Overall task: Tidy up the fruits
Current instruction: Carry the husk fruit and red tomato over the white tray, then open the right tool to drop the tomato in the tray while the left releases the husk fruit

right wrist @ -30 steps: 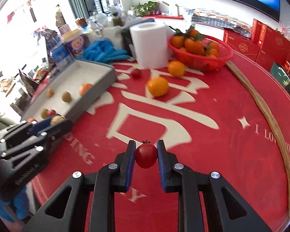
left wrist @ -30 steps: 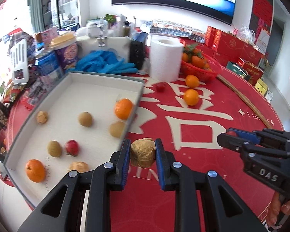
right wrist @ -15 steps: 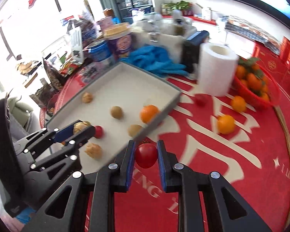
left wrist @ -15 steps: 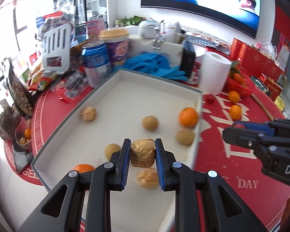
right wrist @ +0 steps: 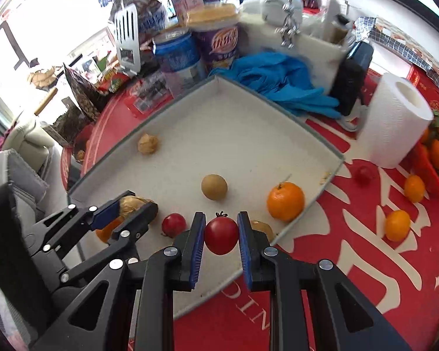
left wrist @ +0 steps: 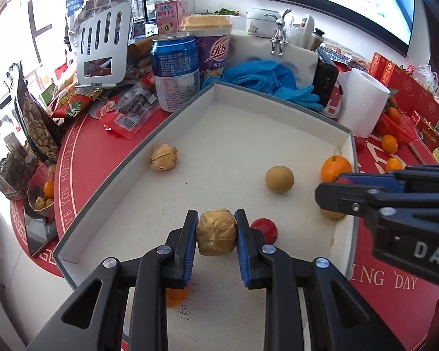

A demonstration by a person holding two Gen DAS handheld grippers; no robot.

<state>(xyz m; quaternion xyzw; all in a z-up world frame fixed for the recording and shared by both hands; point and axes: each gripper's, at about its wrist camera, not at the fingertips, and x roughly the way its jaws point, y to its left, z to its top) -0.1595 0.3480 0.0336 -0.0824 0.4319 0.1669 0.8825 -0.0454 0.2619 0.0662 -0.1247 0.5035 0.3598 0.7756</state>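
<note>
In our left gripper (left wrist: 216, 231) the jaws pinch a golden-brown, papery-husked round fruit (left wrist: 216, 232), both blue pads pressed against its sides; they have eased apart a touch, yet the fruit sits firmly between them. We hold it above the near part of a shallow grey-walled tray with a white floor (left wrist: 137, 152). In our right gripper (right wrist: 221, 235) the jaws clamp a small glossy red cherry tomato (right wrist: 221, 235) with its dark green stem on top, held over the tray's near right edge.

Just beside the left jaws, a second red cherry tomato (left wrist: 265, 229) lies on the tray floor. Farther in rest a smooth tan round fruit (left wrist: 279, 179), another pale husked fruit (left wrist: 163, 157) toward the left wall, and a bright orange mandarin (right wrist: 285, 201) near the right wall. A further orange fruit (left wrist: 175, 297) shows partly under the left gripper, and a tan one (right wrist: 262, 226) peeks from behind the right jaws.

Outside the tray, on the round red counter with white lettering (right wrist: 351, 278), we see a loose cherry tomato (right wrist: 363, 174), two small oranges (right wrist: 397, 225), a white paper towel roll (right wrist: 393, 122) and a red mesh basket of oranges (right wrist: 436, 158). Behind the tray lie crumpled blue gloves (left wrist: 266, 79), a blue drink can (left wrist: 175, 71) and a purple cup with a tan lid (left wrist: 213, 46)
</note>
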